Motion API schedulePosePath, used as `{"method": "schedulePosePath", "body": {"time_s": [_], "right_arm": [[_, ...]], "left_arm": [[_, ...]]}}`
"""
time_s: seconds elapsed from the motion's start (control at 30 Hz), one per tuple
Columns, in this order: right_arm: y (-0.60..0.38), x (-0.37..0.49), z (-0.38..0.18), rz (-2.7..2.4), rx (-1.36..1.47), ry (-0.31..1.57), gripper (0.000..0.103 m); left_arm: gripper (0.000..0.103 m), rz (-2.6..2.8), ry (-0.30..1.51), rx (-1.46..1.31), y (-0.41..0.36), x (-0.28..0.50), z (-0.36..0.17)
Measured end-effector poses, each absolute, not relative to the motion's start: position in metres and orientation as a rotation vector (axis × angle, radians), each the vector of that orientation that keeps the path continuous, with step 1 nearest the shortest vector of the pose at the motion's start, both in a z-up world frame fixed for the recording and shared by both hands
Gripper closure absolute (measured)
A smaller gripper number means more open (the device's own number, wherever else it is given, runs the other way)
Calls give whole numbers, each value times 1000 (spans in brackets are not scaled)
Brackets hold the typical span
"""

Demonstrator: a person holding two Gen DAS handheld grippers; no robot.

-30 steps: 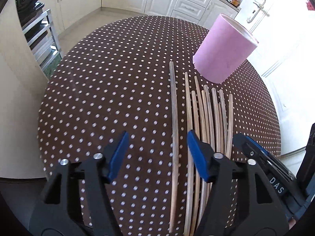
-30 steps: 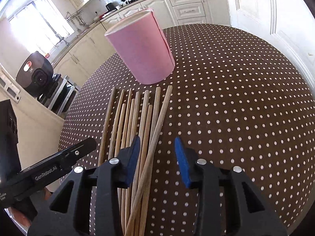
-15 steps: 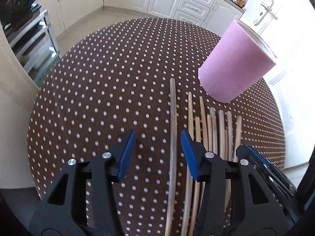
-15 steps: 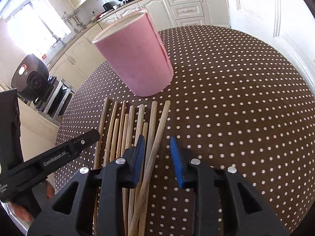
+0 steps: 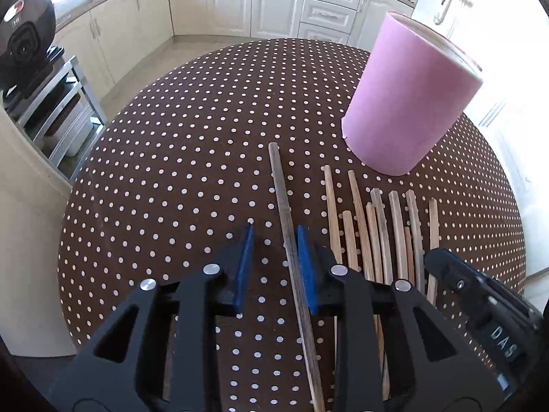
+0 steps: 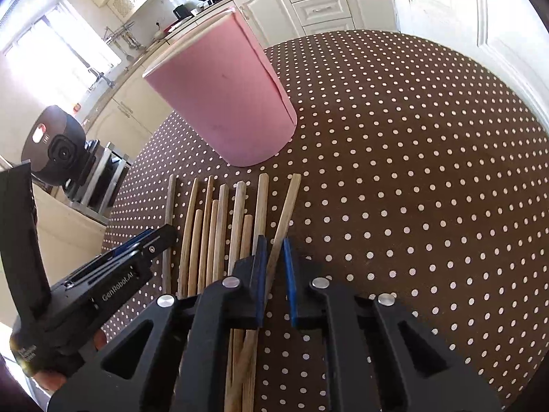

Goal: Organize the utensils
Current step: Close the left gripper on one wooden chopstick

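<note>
Several wooden chopsticks [image 5: 377, 219] lie side by side on the brown dotted table [image 5: 171, 171], in front of an upright pink cup [image 5: 408, 103]. A darker chopstick [image 5: 279, 185] lies apart at the row's left. My left gripper [image 5: 274, 231] straddles it with jaws closing: the right pad touches the stick, the left pad stands clear. In the right wrist view the pink cup [image 6: 226, 103] is ahead. My right gripper [image 6: 273, 240] is shut on the slanted light chopstick [image 6: 288, 202] at the row's right end, and the stick rests on the table.
The left gripper's body [image 6: 151, 243] reaches in beside the chopstick row [image 6: 219, 213], held by a hand [image 6: 51, 382]. A black appliance [image 5: 20, 34] sits on a metal rack off the table's left. Cream cabinets [image 5: 240, 0] and a white door [image 6: 480, 17] stand behind.
Both grippers' jaws have narrowed. The left one shifted until the dark chopstick lay between its jaws. The right one closed on the slanted chopstick. Both came closer to the cup.
</note>
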State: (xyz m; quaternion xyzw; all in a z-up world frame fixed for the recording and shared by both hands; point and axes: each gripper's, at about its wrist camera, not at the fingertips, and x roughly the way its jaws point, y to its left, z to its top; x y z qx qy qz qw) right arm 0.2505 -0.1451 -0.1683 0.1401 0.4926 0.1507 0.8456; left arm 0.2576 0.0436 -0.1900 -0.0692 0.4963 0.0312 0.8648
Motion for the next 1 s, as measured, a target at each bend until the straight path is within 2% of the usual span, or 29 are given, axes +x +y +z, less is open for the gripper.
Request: {"method": "schedulePosePath", "body": {"time_s": [0.07, 0.2, 0.33, 1.0], "right_arm": [[-147, 249, -169, 320, 297, 1038, 96], [-150, 248, -169, 320, 305, 1034, 98], [-156, 247, -169, 327, 327, 1028, 98], [-166, 232, -141, 327, 337, 951, 98]], "left_arm": [[77, 46, 1043, -167, 48, 258, -190], [92, 22, 1041, -215, 67, 258, -191], [97, -35, 1033, -268, 84, 257, -194], [97, -85, 960, -258, 67, 231, -176]]}}
